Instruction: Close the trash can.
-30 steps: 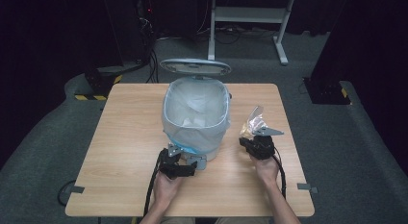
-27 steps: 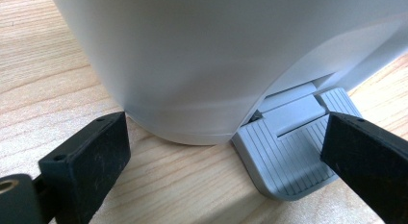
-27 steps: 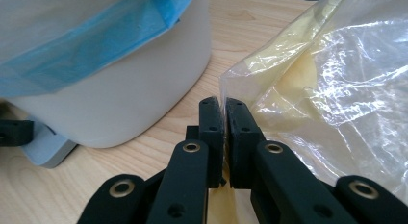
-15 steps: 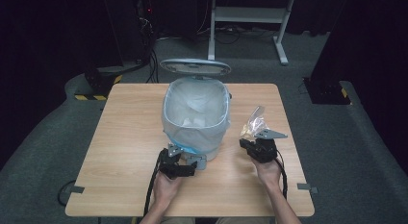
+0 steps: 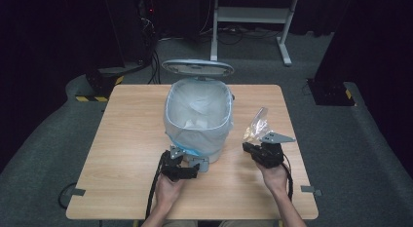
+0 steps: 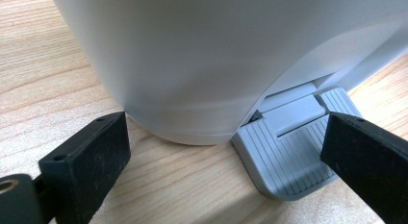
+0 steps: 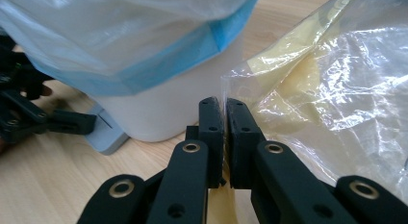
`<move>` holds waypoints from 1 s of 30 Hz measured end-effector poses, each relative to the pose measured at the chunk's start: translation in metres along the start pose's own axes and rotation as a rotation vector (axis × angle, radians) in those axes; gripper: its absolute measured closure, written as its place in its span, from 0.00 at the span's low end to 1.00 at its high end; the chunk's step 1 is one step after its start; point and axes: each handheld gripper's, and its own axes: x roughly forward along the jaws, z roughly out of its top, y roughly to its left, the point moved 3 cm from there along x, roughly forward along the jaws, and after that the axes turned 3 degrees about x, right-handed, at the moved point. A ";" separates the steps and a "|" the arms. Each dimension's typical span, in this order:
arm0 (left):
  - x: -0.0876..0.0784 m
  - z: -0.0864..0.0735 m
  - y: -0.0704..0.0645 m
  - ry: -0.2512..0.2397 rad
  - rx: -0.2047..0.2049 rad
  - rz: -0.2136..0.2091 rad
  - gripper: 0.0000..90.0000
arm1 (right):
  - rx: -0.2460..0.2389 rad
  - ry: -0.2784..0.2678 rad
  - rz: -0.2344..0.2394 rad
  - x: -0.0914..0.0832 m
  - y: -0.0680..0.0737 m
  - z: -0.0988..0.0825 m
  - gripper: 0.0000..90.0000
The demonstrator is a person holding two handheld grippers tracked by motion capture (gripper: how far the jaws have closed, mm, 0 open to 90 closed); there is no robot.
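Crinkled clear plastic — the wrapper (image 5: 256, 125) — has risen a little off the worktop's right side beside the bin (image 5: 198, 121), long axis slanting up and away, ready to drop in. Left gripper (image 6: 211, 152): jaws spread wide, one over the pedal (image 6: 293, 156). Right gripper (image 7: 224, 118): jaws clamped on the wrapper's edge.

Pale, matt wood-grain table (image 5: 122, 154); smooth white plastic bin (image 6: 202, 56) lined with thin translucent film bag (image 7: 120, 36), blue-banded; ribbed grey plastic pedal (image 6: 284, 161); crinkled, glossy clear wrapper (image 7: 332, 84) tinted yellow; matt black plastic right gripper (image 7: 224, 119) and left gripper (image 6: 216, 166).
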 end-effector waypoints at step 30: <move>0.000 0.000 0.000 0.000 0.000 0.000 0.04 | -0.047 -0.054 0.072 -0.026 0.023 0.026 0.96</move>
